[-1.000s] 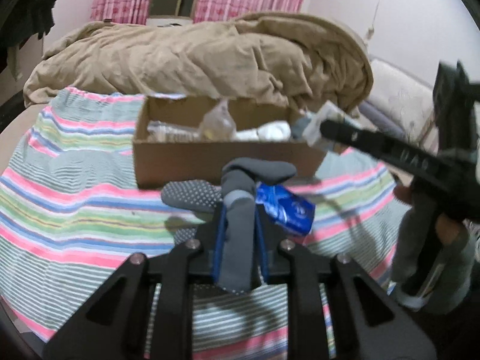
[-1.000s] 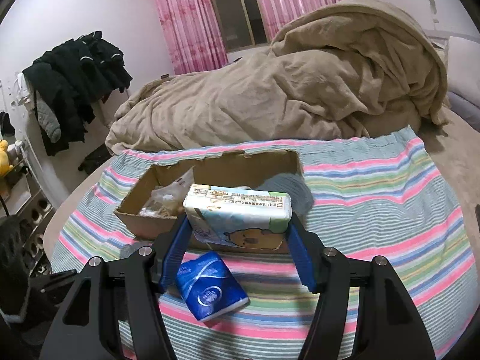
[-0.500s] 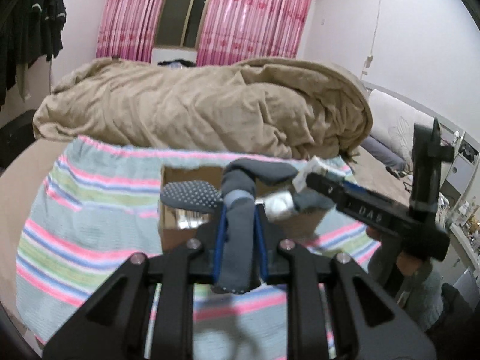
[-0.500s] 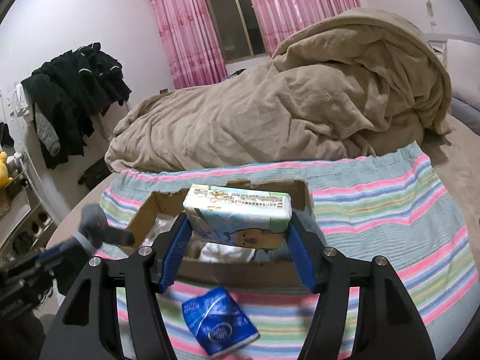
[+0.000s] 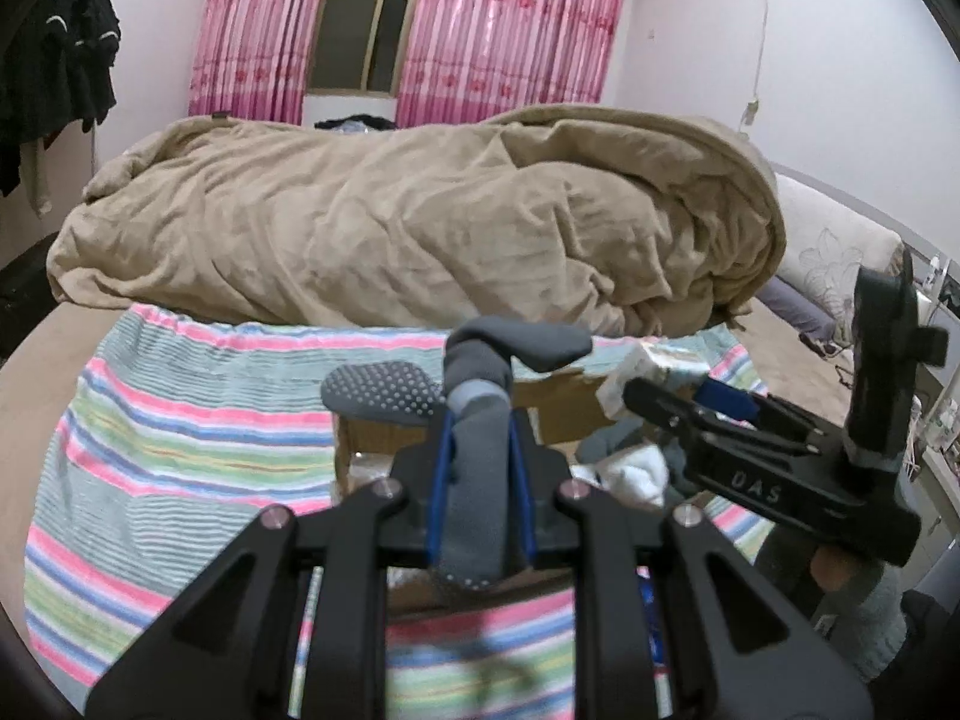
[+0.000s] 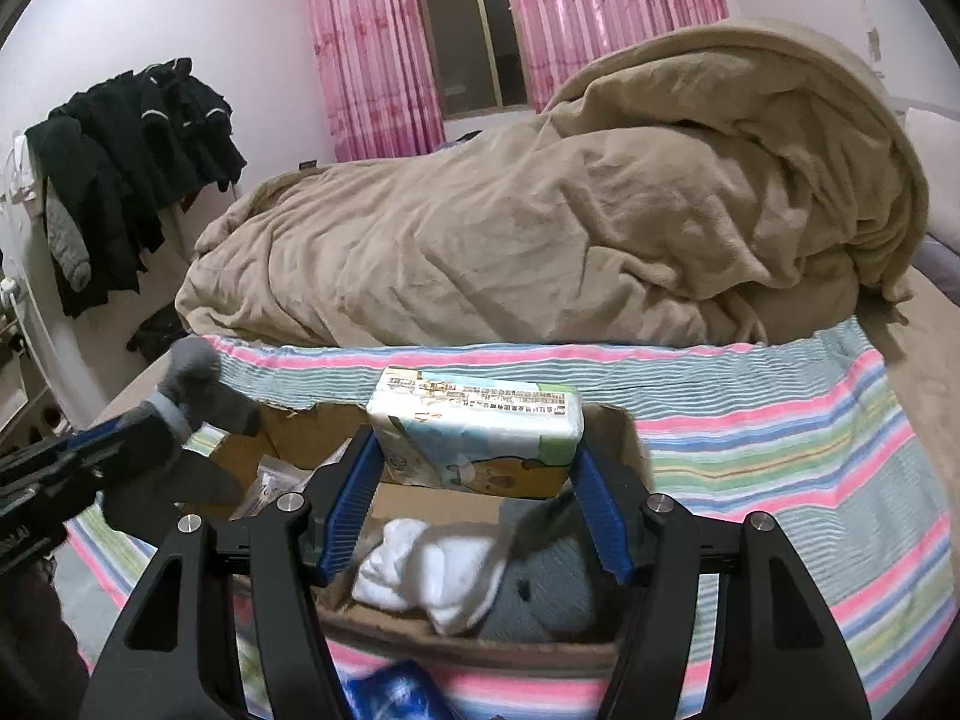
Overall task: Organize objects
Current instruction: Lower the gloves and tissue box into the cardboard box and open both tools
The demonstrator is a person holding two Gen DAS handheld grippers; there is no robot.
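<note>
My left gripper (image 5: pixel 479 474) is shut on a pair of grey socks (image 5: pixel 480 420) with dotted soles, held above the near left part of the cardboard box (image 5: pixel 558 402). My right gripper (image 6: pixel 474 480) is shut on a tissue pack (image 6: pixel 474 432) with a bear print, held over the open box (image 6: pixel 624 438). Inside the box lie white socks (image 6: pixel 432 570), a grey-blue cloth (image 6: pixel 540 588) and a clear plastic bag (image 6: pixel 270 480). The left gripper with its socks (image 6: pixel 192 390) shows at the left of the right wrist view. The right gripper (image 5: pixel 690 402) shows at the right of the left wrist view.
The box stands on a striped cloth (image 6: pixel 780 438) on the bed. A heaped tan blanket (image 6: pixel 540 228) lies behind it. A blue tissue packet (image 6: pixel 390 696) lies on the cloth in front of the box. Dark clothes (image 6: pixel 132 168) hang at the left wall.
Both grippers have moved forward and up over the box with their loads. The blue packet has dropped to the bottom edge of the right wrist view.
</note>
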